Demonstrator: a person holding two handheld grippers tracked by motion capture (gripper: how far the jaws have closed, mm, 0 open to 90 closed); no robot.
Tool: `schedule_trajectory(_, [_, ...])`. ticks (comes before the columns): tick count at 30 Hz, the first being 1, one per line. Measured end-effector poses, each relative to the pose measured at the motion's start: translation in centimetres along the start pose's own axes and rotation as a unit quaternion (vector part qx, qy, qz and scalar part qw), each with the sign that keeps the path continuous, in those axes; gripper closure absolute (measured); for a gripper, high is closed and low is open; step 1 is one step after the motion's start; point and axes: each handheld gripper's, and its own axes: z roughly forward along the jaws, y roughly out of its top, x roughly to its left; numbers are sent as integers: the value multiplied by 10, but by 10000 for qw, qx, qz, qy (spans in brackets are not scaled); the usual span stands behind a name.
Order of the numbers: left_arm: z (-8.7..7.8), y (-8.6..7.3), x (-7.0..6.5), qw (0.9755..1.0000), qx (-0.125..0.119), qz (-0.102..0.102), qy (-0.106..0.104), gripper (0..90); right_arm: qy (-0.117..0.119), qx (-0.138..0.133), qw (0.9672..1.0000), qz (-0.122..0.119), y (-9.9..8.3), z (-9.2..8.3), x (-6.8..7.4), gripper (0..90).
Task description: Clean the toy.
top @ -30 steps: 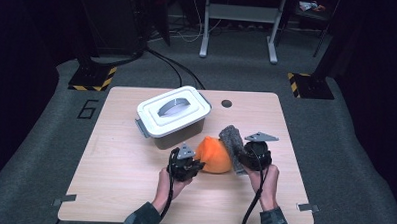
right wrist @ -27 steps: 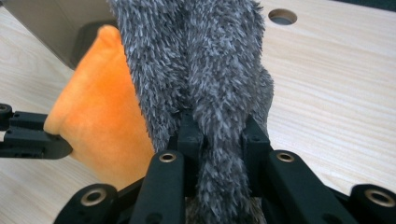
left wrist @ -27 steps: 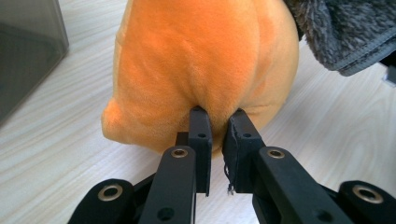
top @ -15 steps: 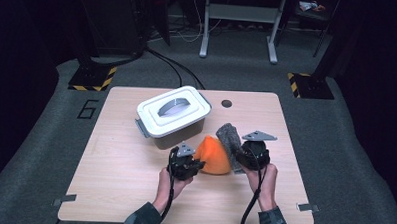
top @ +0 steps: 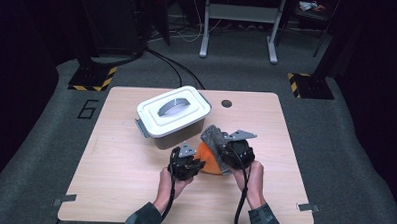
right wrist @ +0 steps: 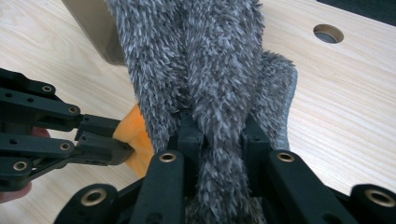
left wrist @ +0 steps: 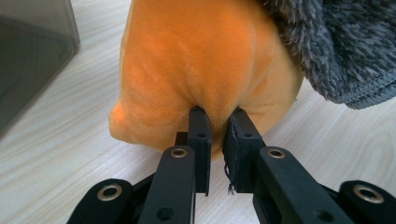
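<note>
An orange plush cloth (top: pixel 210 160) lies bunched on the table in front of the lidded bin; my left gripper (left wrist: pixel 218 122) is shut on a fold of the orange cloth (left wrist: pixel 201 60). A grey shaggy cloth (top: pixel 216 138) is draped over the orange one, and my right gripper (right wrist: pixel 219 130) is shut on the grey cloth (right wrist: pixel 210 56), holding it raised. In the high view the left gripper (top: pixel 197 159) and right gripper (top: pixel 225 152) sit close together at the pile. The left gripper's jaws reach in from the left of the right gripper view, pinching the orange cloth (right wrist: pixel 133 126).
A white lidded plastic bin (top: pixel 172 113) stands just behind and left of the cloths. The wooden table (top: pixel 115 159) has a round cable hole (top: pixel 226 103) near its far edge. Black stands and cables lie on the floor beyond.
My right gripper has drawn the grey cloth a little to the left, over the orange cloth. The left gripper has stayed where it was.
</note>
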Motion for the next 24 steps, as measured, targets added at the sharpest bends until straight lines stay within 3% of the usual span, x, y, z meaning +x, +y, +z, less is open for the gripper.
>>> schedule_trajectory(5, [0, 0, 1, 10000, 7, -1, -7, 815, -67, 29, 9999, 98, -5, 0, -8, 749])
schedule_trajectory(12, [1, -2, 4, 10000, -21, -70, -16, 814, -166, 140, 9988, 433, -21, 3, -30, 749])
schedule_trajectory(24, [2, -3, 5, 10000, -11, -76, -12, 814, -311, 569, 9929, 997, -53, 27, -63, 749])
